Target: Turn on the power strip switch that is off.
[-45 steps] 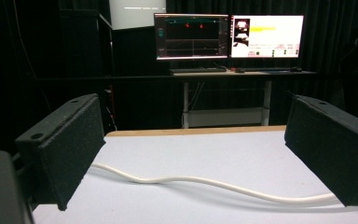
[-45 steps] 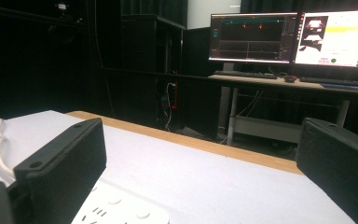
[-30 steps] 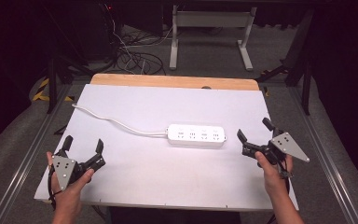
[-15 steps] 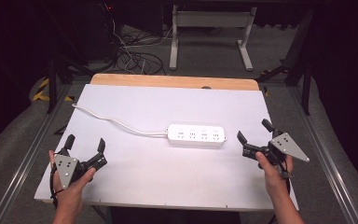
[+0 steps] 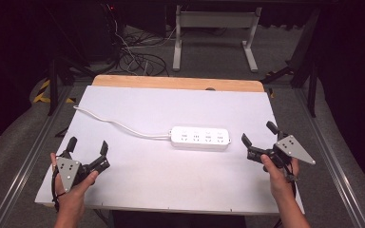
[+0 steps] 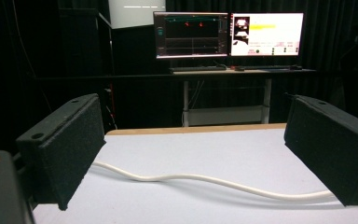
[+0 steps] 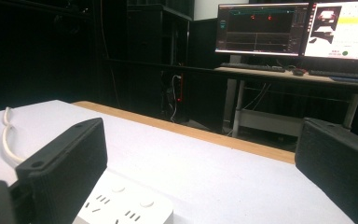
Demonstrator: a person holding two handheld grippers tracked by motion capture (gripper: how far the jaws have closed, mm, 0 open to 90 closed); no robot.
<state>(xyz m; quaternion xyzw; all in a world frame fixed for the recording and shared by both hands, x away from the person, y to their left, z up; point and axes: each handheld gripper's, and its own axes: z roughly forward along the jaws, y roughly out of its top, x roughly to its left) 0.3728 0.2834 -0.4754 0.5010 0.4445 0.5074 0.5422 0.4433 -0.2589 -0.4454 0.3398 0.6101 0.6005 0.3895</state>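
**2 grippers wait either side of a power strip**

High view: the left gripper and right gripper sit spread and empty at the near corners of the white table, likely parked clear for a free approach. The white power strip lies flat just beside the right gripper, well apart from the left.

Left gripper view: the white cord snakes across between its wide jaws.

Right gripper view: the strip's socket holes show beside the left-hand jaw, untouched.
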